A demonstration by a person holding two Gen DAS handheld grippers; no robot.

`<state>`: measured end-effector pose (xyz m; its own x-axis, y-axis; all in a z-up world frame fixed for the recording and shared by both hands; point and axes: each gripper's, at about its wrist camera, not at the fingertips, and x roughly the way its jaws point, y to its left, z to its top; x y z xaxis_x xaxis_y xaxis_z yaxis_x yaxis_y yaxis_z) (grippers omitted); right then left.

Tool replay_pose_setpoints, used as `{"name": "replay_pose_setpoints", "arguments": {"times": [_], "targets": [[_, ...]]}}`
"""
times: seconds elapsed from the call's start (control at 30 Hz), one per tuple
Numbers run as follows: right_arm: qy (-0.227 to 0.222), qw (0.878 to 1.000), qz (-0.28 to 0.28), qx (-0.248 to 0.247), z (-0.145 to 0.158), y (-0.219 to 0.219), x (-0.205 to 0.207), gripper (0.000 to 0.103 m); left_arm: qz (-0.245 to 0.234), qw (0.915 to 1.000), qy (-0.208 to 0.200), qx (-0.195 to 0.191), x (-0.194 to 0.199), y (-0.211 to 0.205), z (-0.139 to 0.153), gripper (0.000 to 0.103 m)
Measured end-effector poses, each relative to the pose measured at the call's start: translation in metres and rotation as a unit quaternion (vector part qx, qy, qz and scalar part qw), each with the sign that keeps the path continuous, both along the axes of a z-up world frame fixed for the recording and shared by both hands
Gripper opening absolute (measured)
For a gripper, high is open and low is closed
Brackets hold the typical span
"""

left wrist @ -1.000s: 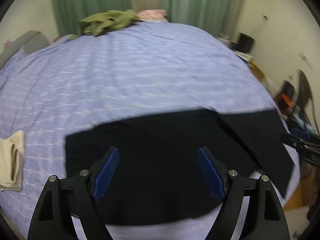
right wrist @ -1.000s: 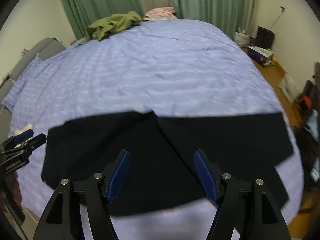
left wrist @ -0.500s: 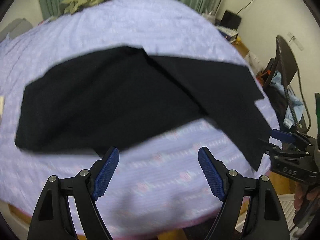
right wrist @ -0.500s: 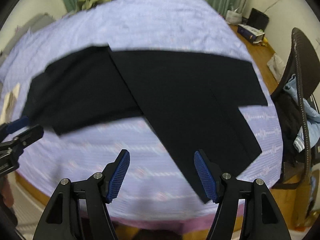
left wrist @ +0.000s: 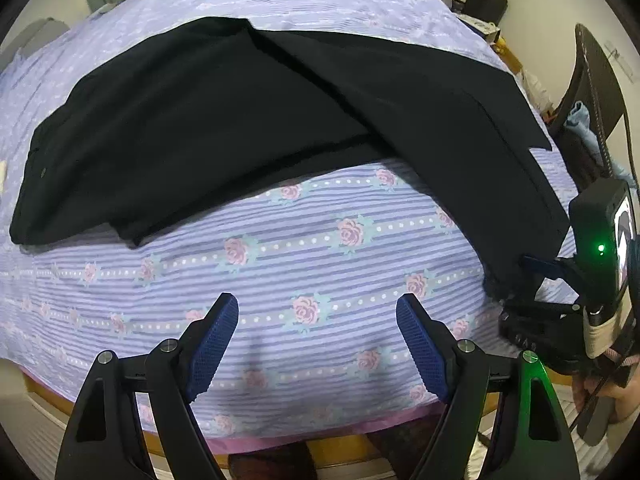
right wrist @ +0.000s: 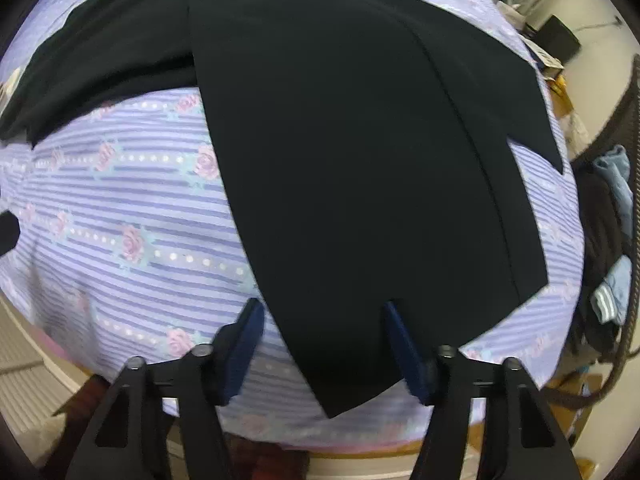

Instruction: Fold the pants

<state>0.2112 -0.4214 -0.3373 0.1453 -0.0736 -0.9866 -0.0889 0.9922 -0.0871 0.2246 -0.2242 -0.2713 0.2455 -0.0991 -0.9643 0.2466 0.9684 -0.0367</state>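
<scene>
Since earlier frame, we dropped both tools toward bed point(left wrist: 304, 240) edge. Pants point(right wrist: 360, 140) spread flat on bed. Right tool point(right wrist: 324, 344) wide open, straddling leg hem; left tool point(left wrist: 318, 344) wide open, empty. Risk: we pinch bedspread with hem, dragging cloth askew.

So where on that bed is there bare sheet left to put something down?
A bare patch of flowered sheet lies between the black pants, the bed's near edge and the left gripper. More bare sheet lies beyond the pants. It is crowded at the hem, which the right gripper straddles.
</scene>
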Motion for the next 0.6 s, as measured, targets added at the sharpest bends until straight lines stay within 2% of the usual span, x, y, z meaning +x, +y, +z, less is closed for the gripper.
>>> {"name": "replay_pose_setpoints", "arguments": {"times": [0.07,0.1,0.17,0.27,0.37,0.43,0.53,0.6], "targets": [[-0.009,1.000,0.008,0.013,0.003,-0.005,0.003,0.015,-0.003,1.0000,0.000,0.008,0.004,-0.007,0.000,0.081],[-0.013,0.999,0.016,0.026,0.009,-0.008,0.005,0.007,-0.002,1.0000,0.000,0.009,0.007,-0.010,0.001,0.081],[-0.032,0.999,0.023,0.029,0.025,-0.014,0.009,0.004,0.002,1.0000,-0.004,0.005,0.014,-0.014,0.008,0.081],[-0.100,0.995,0.013,0.024,0.077,-0.037,0.019,0.003,0.005,0.9998,-0.021,0.000,0.028,-0.026,0.024,0.081],[-0.181,0.983,-0.005,0.006,0.134,-0.078,0.047,0.003,0.002,0.9991,-0.042,-0.006,0.046,-0.047,0.038,0.081],[-0.222,0.975,-0.011,-0.015,0.160,-0.112,0.084,0.003,-0.006,0.9978,-0.066,-0.009,0.063,-0.071,0.048,0.081],[-0.247,0.968,-0.019,-0.034,0.169,-0.154,0.136,0.003,-0.005,0.9959,-0.088,-0.020,0.086,-0.099,0.056,0.081],[-0.248,0.967,-0.021,-0.047,0.162,-0.175,0.170,0.003,-0.002,0.9953,-0.092,-0.028,0.104,-0.117,0.055,0.081]]}}
